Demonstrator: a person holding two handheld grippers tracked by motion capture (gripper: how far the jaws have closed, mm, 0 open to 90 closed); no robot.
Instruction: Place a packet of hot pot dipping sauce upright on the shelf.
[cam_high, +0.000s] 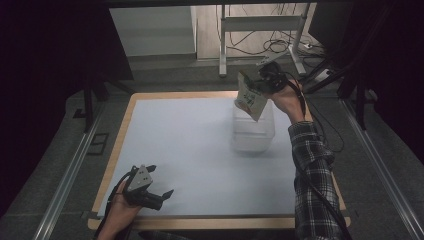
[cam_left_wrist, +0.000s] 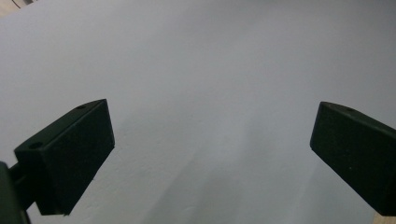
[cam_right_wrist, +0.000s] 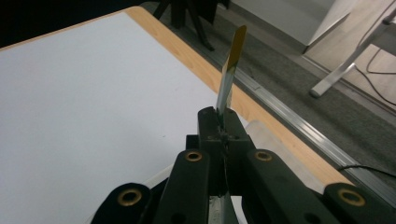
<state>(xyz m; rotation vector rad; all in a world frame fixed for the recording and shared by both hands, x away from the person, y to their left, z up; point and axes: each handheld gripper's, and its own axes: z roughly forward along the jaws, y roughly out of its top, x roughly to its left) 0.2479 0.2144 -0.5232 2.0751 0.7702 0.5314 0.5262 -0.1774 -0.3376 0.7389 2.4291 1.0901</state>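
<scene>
My right gripper is raised at the back right of the table, shut on a flat printed packet. The packet hangs tilted just over the open top of a clear plastic container. In the right gripper view the packet shows edge-on, pinched between the closed jaws of the right gripper, with the container's pale rim beneath. My left gripper rests at the table's front left corner. Its jaws stand wide apart over bare white surface, the left gripper holding nothing.
A white mat covers the wooden table. Beyond the far edge stand a metal desk frame and loose cables on the floor. Metal rails run along both sides of the table.
</scene>
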